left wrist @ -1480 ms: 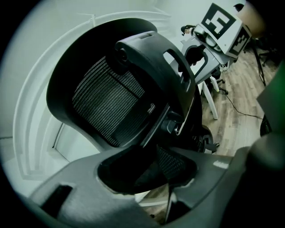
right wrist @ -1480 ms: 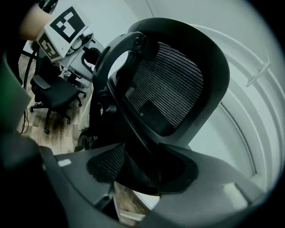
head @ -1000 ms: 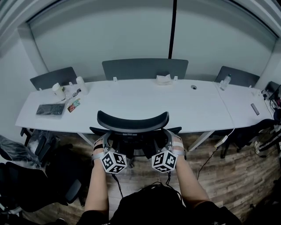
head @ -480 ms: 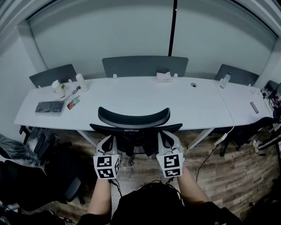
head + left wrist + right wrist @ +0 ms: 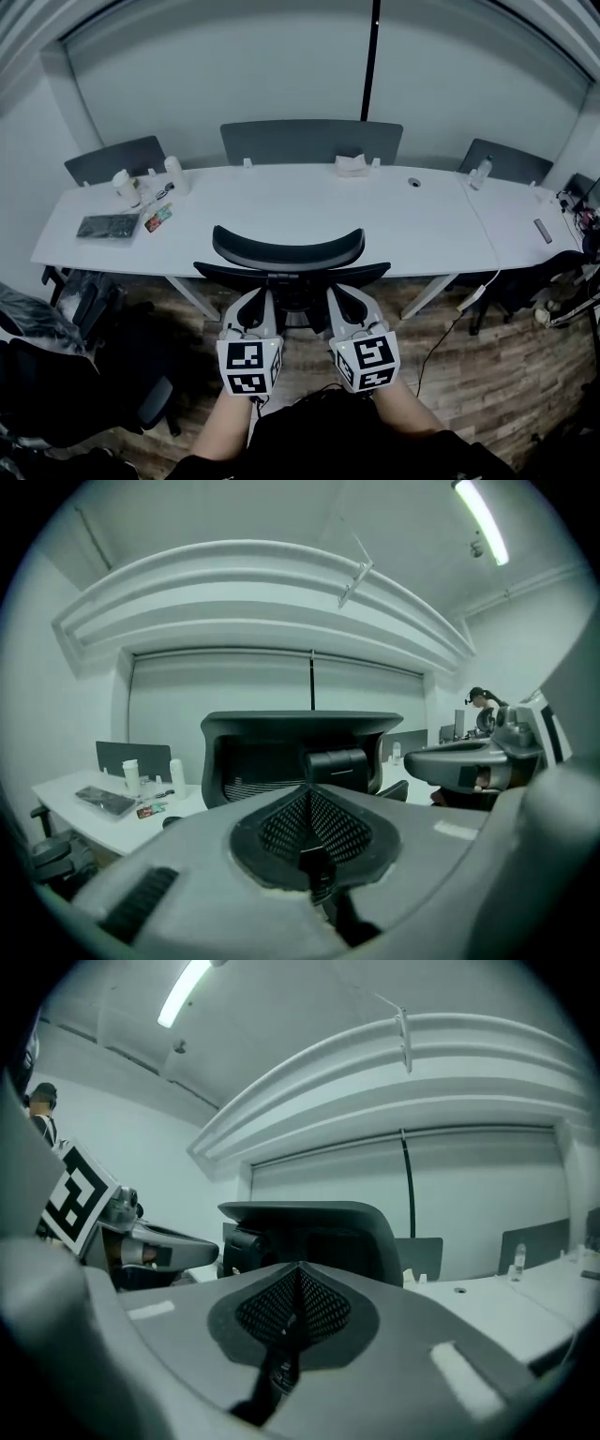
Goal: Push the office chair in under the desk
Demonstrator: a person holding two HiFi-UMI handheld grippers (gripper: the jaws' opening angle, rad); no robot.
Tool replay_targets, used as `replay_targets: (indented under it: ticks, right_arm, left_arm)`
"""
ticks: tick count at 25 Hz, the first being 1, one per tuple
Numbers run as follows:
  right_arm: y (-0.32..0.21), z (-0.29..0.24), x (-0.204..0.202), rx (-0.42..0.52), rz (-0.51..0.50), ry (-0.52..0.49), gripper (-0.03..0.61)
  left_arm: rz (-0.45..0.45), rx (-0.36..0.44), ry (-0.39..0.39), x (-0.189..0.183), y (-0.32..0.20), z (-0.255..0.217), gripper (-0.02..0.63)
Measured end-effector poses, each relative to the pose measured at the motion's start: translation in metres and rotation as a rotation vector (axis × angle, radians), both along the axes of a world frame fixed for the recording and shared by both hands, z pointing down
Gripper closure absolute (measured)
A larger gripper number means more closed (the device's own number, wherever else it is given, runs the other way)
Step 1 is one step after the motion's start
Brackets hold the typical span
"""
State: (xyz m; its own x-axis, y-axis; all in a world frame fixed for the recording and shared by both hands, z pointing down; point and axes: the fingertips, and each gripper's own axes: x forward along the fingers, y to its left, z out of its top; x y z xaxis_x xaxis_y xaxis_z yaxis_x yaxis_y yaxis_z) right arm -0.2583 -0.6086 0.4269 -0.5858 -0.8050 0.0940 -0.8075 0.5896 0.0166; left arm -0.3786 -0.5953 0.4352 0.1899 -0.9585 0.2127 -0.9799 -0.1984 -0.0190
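The black office chair (image 5: pixel 288 251) stands just in front of the long white desk (image 5: pixel 281 211), its curved headrest toward me and its seat part-way under the desk edge. My left gripper (image 5: pixel 254 307) and right gripper (image 5: pixel 341 302) sit side by side behind the chair's back, both shut with nothing between the jaws. I cannot tell whether their tips touch the chair. In the left gripper view the pads (image 5: pixel 309 825) meet, with the headrest (image 5: pixel 300 738) beyond them. In the right gripper view the pads (image 5: pixel 296 1299) are also pressed together before the headrest (image 5: pixel 314 1227).
On the desk lie a keyboard (image 5: pixel 107 226), cups (image 5: pixel 125 190), a bottle (image 5: pixel 174 174) and a tissue box (image 5: pixel 351 167). Grey chairs (image 5: pixel 311 141) line the far side. Dark chairs (image 5: pixel 66 384) crowd the floor at my left. A second desk (image 5: pixel 534 220) and cables (image 5: pixel 473 302) are on the right.
Both grippers were spread at the sides of the chair's back with jaws apart. They have come back toward me, closer together, and both have shut. The chair has barely shifted.
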Motion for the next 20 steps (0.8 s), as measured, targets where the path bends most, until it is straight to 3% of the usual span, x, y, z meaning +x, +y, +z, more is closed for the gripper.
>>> replay_targets:
  ticks: [20]
  right_arm:
    - [0.016,0.015,-0.005,-0.014,0.015,0.062,0.572]
  left_arm:
    - [0.0,-0.015,0.004,0.01,0.018,0.008,0.606]
